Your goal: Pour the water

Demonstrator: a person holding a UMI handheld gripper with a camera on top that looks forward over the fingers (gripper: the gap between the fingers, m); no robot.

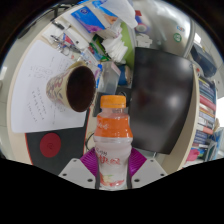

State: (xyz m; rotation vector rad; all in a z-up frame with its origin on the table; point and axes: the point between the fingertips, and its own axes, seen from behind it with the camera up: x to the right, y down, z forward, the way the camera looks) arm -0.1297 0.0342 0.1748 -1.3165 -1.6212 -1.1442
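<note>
Bottle [112, 140]: orange drink, orange cap, standing up straight – right between the fingers.
Gripper [112, 172]: both pink pads [91, 160] squeeze the bottle's sides.
Cup [73, 87]: brown – on the white table [35, 75], beyond the bottle.
Monitor [160, 95]: dark, near the bottle.
</note>
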